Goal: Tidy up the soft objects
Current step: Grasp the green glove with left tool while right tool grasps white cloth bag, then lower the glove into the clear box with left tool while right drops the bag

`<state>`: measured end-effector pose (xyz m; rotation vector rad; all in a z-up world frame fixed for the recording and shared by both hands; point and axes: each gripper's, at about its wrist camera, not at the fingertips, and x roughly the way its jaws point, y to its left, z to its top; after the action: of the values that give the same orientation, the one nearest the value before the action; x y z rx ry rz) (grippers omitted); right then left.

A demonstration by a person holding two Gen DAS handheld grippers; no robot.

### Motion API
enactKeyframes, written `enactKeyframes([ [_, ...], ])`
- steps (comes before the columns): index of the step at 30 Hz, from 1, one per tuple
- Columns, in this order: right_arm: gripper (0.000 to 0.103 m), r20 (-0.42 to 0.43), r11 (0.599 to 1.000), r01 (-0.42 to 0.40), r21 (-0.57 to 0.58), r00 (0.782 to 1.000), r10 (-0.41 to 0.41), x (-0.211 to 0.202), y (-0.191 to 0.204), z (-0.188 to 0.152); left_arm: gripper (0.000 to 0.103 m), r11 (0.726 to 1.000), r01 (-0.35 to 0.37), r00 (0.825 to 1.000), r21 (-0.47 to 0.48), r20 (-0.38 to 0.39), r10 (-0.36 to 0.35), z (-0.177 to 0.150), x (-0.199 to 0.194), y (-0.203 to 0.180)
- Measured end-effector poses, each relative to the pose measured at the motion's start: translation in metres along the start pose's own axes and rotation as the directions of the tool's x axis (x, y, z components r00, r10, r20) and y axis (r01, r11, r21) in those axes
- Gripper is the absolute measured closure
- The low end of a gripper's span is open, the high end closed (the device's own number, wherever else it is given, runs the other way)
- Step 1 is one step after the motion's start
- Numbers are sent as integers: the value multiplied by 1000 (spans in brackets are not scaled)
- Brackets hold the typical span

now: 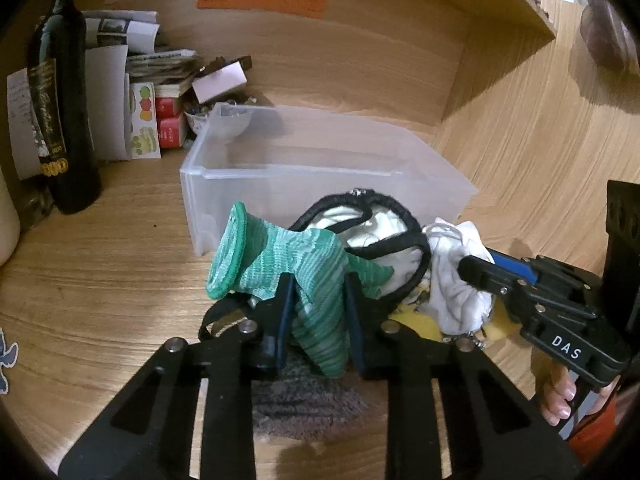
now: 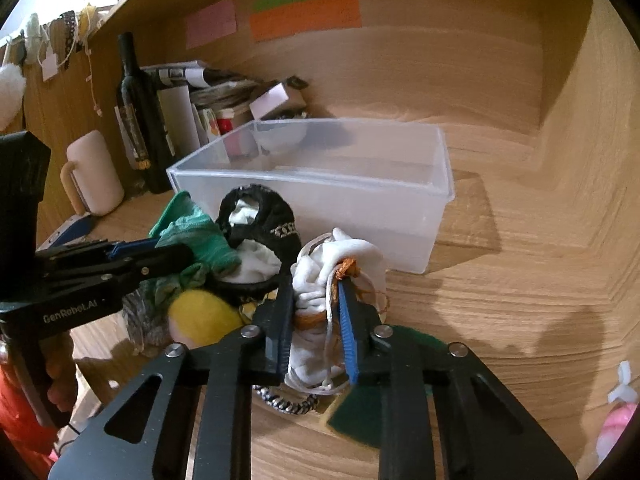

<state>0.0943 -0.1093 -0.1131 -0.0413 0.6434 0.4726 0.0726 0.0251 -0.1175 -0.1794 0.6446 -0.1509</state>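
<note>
**Both grippers clamped on cloth in front of the clear bin**

Gripping a green striped sock, the left gripper has its two fingers closed narrow on the fabric, which bunches up between the blue pads. The sock's open cuff flares out to the left of the fingers, and its lower end hangs down between them. From the right wrist view the same gripper reaches in from the left, with the green sock bunched at its tip.

The right gripper is closed on a white cloth bundle tangled with white cord and an orange string; the fabric fills the narrow gap between its fingers. In the left wrist view that gripper comes in from the right and its tip presses into the white bundle.

Between the two held items lies a black-and-white cap, touching both. A yellow soft toy sits low in the pile just beside the cap, and a grey fuzzy cloth lies on the wood under the left gripper. A dark green sponge lies under the right gripper's fingers.

The pile rests on the wooden desk, right against the near wall of a clear plastic bin. Well off to the left stand a dark wine bottle, a cream mug and a stack of papers and small boxes.
</note>
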Motion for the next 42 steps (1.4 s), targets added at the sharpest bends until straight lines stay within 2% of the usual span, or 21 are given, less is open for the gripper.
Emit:
enactKeyframes([
  [9,84,112,1000,22,1,993,-22,-35,-2,16,84,1000,-10,994,19,106,8,13,-33,-3],
  [16,84,217,999,45,-14,975,-41,-61,-2,37,84,998,-37,975,41,220,27,37,-60,-8],
  [22,84,288,997,79,-28,955,-67,-71,-1,62,84,998,-44,968,43,249,31,66,-59,-2],
  [27,84,293,995,91,-46,953,-74,-61,-3,83,84,998,-44,975,42,222,34,87,-42,7],
  [31,84,262,992,112,-66,961,-91,-41,-8,96,84,1000,-4,989,13,149,2,103,-18,20],
  [37,84,150,991,104,-88,985,-90,0,-17,107,84,1000,-3,999,-14,38,4,115,25,34],
  [42,84,35,990,80,-115,996,-76,37,-22,108,84,1000,1,998,0,-55,-1,115,54,33],
])
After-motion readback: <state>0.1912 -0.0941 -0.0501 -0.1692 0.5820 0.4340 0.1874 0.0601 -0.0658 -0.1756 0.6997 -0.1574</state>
